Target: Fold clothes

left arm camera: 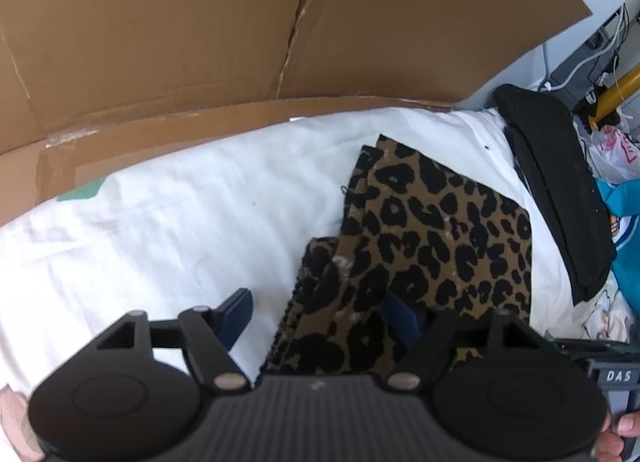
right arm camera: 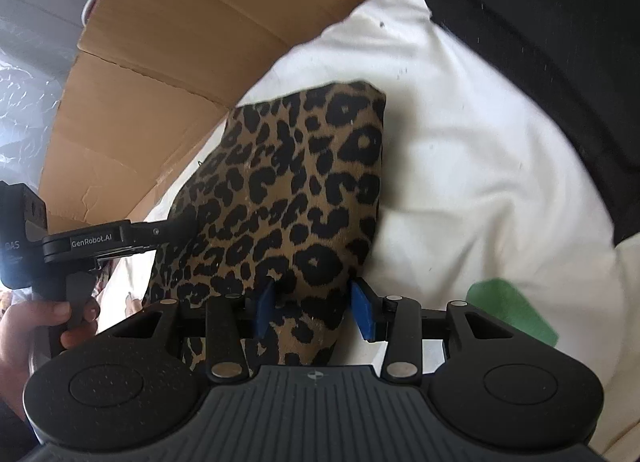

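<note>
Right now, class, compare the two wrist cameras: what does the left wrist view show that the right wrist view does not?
Only the left wrist view shows the yellow pole, white cables and a turquoise garment, plus the open left gripper over the cloth's edge. Only the right wrist view shows the right gripper astride a fold of cloth, and a green patch. Both show the leopard-print cloth, white sheet, cardboard and black garment.

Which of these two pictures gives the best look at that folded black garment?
The left wrist view: the black garment lies whole along the right edge of the white sheet, beside the leopard-print cloth. The right wrist view catches only a blurred dark part of it at top right.
</note>
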The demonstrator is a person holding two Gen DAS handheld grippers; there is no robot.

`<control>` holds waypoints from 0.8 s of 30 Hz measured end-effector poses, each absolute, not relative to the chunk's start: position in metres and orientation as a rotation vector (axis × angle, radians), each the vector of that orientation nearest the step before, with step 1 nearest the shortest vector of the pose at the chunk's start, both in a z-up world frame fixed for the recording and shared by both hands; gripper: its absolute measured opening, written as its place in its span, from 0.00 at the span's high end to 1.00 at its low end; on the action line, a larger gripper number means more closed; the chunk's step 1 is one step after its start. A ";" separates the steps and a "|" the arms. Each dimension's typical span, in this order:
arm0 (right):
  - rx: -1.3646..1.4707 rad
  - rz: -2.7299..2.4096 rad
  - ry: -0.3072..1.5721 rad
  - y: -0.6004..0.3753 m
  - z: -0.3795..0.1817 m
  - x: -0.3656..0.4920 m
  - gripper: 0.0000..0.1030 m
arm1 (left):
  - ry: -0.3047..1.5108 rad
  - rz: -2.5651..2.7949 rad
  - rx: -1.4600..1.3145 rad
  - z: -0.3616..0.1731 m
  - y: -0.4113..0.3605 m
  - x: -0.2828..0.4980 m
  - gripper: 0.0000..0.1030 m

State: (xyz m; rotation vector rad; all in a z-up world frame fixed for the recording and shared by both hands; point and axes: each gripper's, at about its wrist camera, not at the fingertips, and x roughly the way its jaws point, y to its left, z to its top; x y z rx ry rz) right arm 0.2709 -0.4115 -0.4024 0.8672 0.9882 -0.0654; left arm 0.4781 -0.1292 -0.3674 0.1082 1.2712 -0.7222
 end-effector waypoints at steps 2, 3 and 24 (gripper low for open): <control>0.879 -0.066 0.991 -0.411 -0.404 0.273 0.54 | 1.292 -0.736 0.069 -0.372 -0.125 0.480 0.31; 0.881 -0.063 0.990 -0.410 -0.404 0.274 0.55 | 1.295 -0.751 0.047 -0.373 -0.123 0.480 0.35; 0.964 -0.055 0.952 -0.414 -0.416 0.285 0.50 | 1.289 -0.792 0.018 -0.380 -0.133 0.478 0.33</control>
